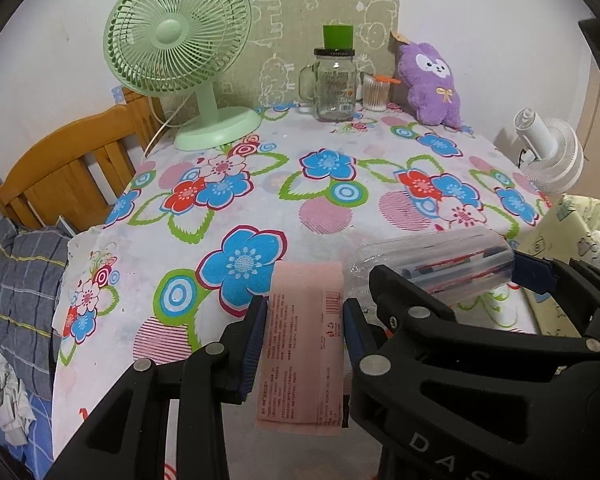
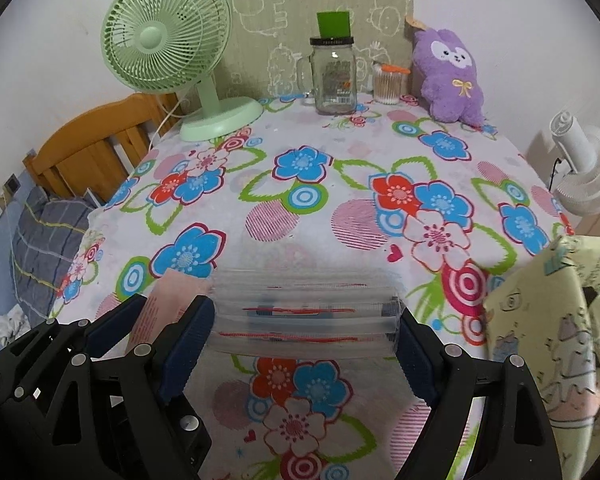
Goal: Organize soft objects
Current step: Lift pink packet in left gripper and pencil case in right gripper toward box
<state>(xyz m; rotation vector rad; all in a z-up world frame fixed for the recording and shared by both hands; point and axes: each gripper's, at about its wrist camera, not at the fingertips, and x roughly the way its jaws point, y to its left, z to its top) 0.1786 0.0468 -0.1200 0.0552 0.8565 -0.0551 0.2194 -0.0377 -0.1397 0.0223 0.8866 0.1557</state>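
Pink, flat printed packet point(image 1: 306, 344) sits clamped in your left tongs point(image 1: 305, 320) above the flowered bench point(image 1: 340, 152) — light, squashy. Right tongs point(image 2: 304, 328) grip the clear crinkly pack point(image 2: 304, 312) endwise — slippery, so hold mid-body.

Layout around the glass jar point(image 1: 335, 87)

The jar stands at the table's point(image 1: 340, 208) far edge — desk fan point(image 1: 180, 36) to its left, swab tub point(image 1: 376, 92) then plush toy point(image 1: 430, 80) to its right, a board point(image 1: 268, 32) behind; nearer, before it, a flat packet point(image 1: 304, 344) left of a clear pack point(image 1: 440, 268).
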